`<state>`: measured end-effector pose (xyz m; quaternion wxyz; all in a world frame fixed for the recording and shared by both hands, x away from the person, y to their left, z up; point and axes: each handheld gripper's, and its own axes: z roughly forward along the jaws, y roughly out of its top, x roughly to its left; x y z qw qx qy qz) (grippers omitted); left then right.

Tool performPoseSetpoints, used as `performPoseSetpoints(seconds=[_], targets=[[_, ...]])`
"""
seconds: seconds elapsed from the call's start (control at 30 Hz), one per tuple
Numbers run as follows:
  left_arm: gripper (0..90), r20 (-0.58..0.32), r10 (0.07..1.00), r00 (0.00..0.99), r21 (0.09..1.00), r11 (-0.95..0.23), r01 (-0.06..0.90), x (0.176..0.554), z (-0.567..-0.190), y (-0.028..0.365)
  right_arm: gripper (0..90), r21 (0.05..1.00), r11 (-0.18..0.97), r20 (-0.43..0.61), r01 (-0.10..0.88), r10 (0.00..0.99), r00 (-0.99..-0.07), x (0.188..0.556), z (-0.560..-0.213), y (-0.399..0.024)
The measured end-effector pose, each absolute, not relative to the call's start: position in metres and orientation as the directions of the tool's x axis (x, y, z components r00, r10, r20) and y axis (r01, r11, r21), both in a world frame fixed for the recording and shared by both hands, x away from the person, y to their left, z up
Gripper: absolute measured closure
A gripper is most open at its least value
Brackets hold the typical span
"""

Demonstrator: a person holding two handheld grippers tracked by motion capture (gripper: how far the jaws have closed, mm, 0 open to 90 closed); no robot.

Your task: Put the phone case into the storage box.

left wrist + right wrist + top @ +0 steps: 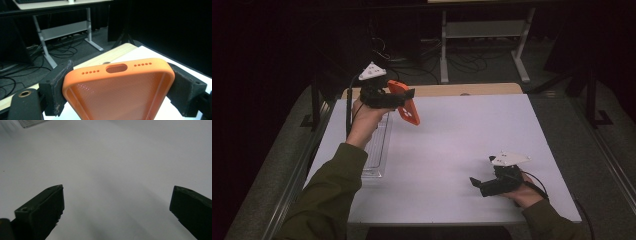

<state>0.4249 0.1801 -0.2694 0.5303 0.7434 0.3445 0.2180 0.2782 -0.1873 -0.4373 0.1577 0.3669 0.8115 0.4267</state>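
An orange phone case [404, 102] hangs in the air above the far left part of the white table [452, 150], held by my left gripper [398, 97], which is shut on its sides. In the left gripper view the orange phone case [117, 92] shows its hollow inside and port cutouts, and both black pads [58, 87] press on its edges. My right gripper [478, 183] rests low near the table's front right, its jaws open with nothing between them. From the right gripper view, the right gripper [117, 205] has wide-apart jaws over bare white table [112, 157].
A clear plastic tray [379, 145] lies along the table's left side, under the left forearm. Beyond the far edge are a wooden strip [462, 90], a metal desk frame [482, 35] and floor cables [422, 65]. Dark surroundings flank both sides.
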Motion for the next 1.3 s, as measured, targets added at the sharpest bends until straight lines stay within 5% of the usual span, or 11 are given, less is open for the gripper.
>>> performPoseSetpoints(seconds=[1.3], targets=[[15.2,0.047,0.939,0.341,0.901,-0.187,0.390,0.474,-0.290,0.237,0.0,0.813,0.370,0.051,0.450,0.724,-0.687,0.278,-0.437,-0.188]])
